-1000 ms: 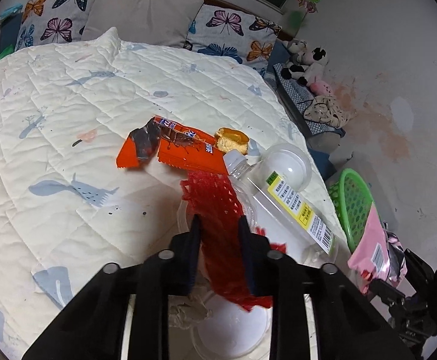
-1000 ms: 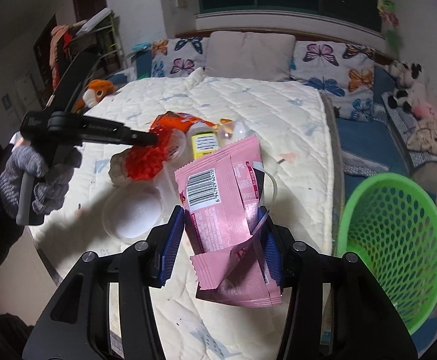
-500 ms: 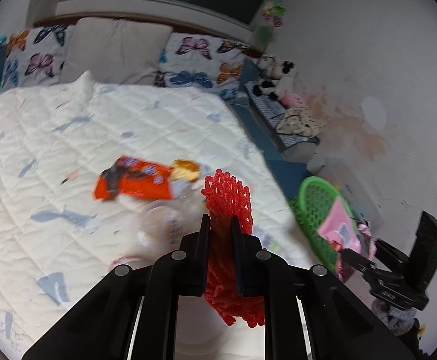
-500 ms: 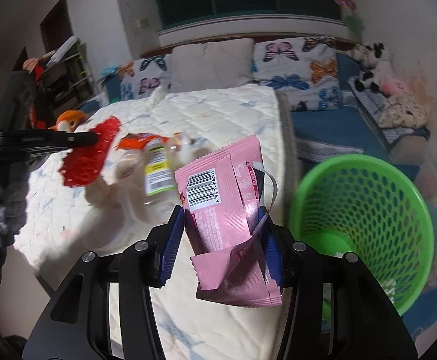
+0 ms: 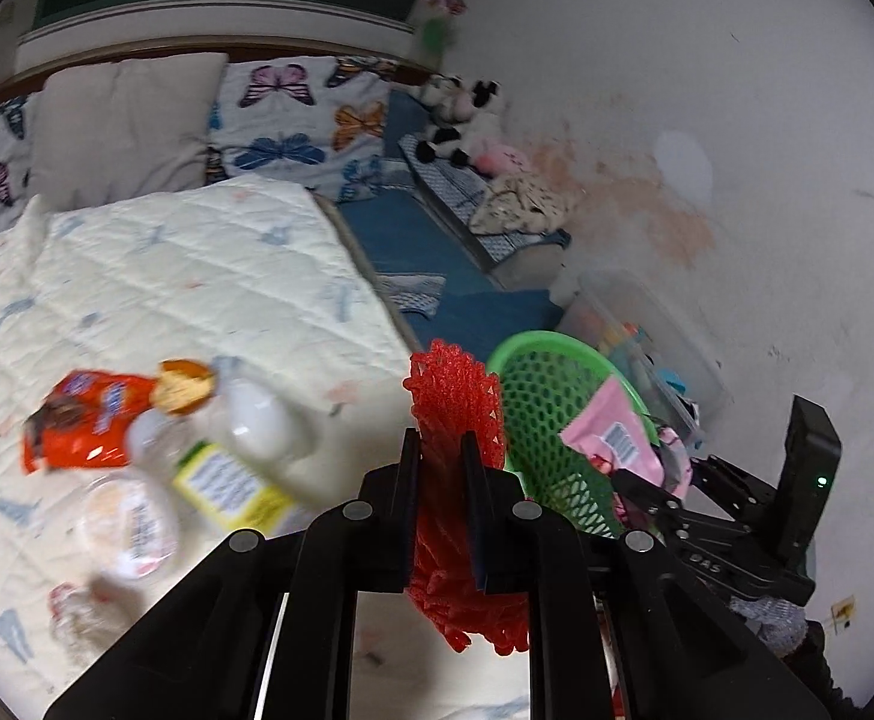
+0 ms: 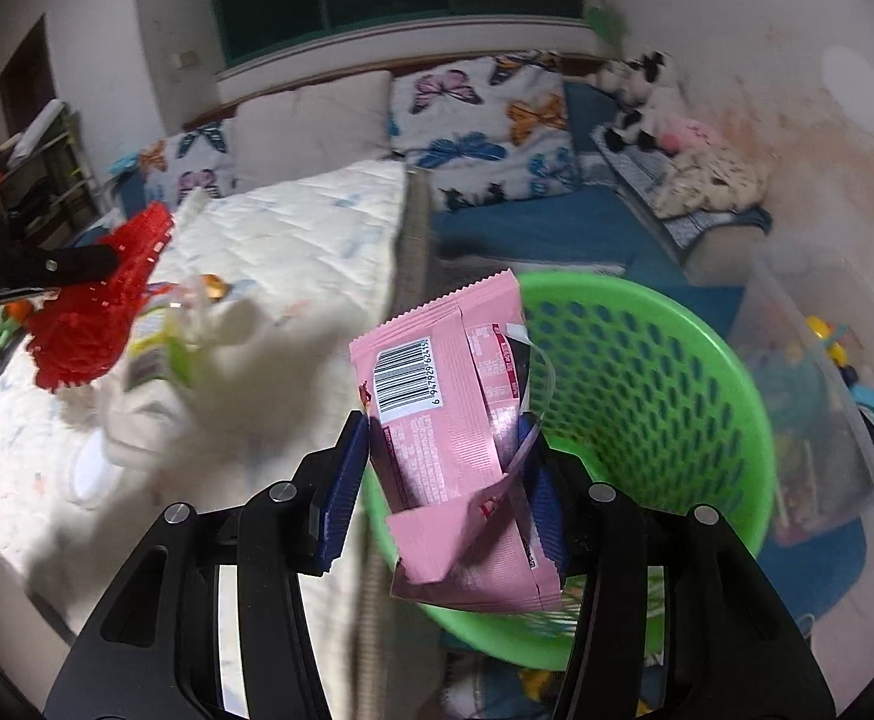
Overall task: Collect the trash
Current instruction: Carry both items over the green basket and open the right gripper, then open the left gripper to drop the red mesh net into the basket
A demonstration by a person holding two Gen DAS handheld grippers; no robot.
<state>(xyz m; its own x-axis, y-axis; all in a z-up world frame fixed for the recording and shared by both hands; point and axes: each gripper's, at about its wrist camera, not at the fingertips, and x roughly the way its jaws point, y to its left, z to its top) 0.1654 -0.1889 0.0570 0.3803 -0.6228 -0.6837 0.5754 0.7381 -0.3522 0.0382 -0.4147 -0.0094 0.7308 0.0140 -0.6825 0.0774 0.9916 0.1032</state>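
Note:
My left gripper [image 5: 442, 438] is shut on a red foam net [image 5: 455, 396] and holds it in the air at the bed's right edge, just left of the green mesh basket [image 5: 533, 408]. My right gripper [image 6: 443, 420] holds a pink snack packet [image 6: 437, 372] upright over the near left part of the basket [image 6: 707, 348]. Its jaws are opening, with the packet still touching both pads. The right wrist view also shows the net [image 6: 95, 324] and the left gripper [image 6: 116, 258] at far left. The packet [image 5: 611, 432] appears above the basket in the left wrist view.
On the quilted bed [image 5: 197, 276] lie an orange wrapper [image 5: 83, 426], a clear plastic bottle [image 5: 257, 438] and a round clear lid [image 5: 131, 522]. A clear storage box [image 6: 827, 360] stands right of the basket by the wall. Pillows [image 6: 317, 120] and plush toys [image 6: 641, 90] sit at the back.
Both grippers have swung right, from over the bed toward the basket. The red net has come up off the bed. The pink packet is now over the basket.

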